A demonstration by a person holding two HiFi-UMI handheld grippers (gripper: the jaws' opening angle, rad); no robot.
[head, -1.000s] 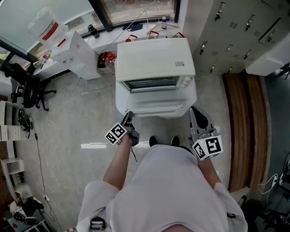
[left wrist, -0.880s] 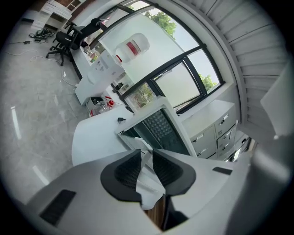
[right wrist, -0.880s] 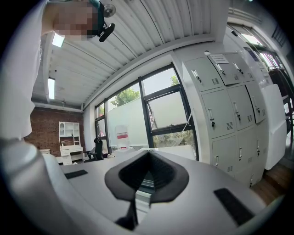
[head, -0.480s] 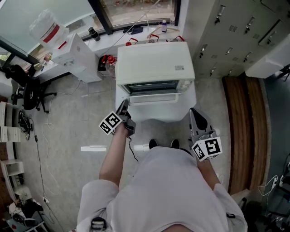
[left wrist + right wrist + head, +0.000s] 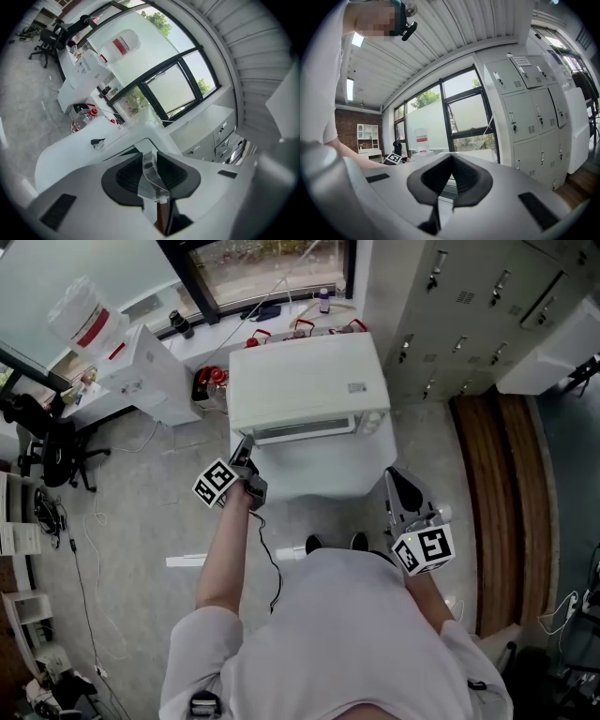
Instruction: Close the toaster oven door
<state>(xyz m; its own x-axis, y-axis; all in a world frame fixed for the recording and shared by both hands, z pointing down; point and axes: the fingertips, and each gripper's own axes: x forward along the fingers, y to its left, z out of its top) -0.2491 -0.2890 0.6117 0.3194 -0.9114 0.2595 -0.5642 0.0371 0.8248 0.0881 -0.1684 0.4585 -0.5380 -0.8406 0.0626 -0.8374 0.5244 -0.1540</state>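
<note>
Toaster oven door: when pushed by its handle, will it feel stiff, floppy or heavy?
The toaster oven door looks like a rigid glass-fronted panel, so it will likely swing as one piece, not flex. Its clear handle, between the opening jaws of the left gripper, looks smooth and may slip. The toaster oven seems bulky enough to stay put.

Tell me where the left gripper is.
In the head view the left gripper is left of centre, at the toaster oven's front-left corner; its jaws are opening, with a clear strip, seemingly the door's edge, between them.
</note>
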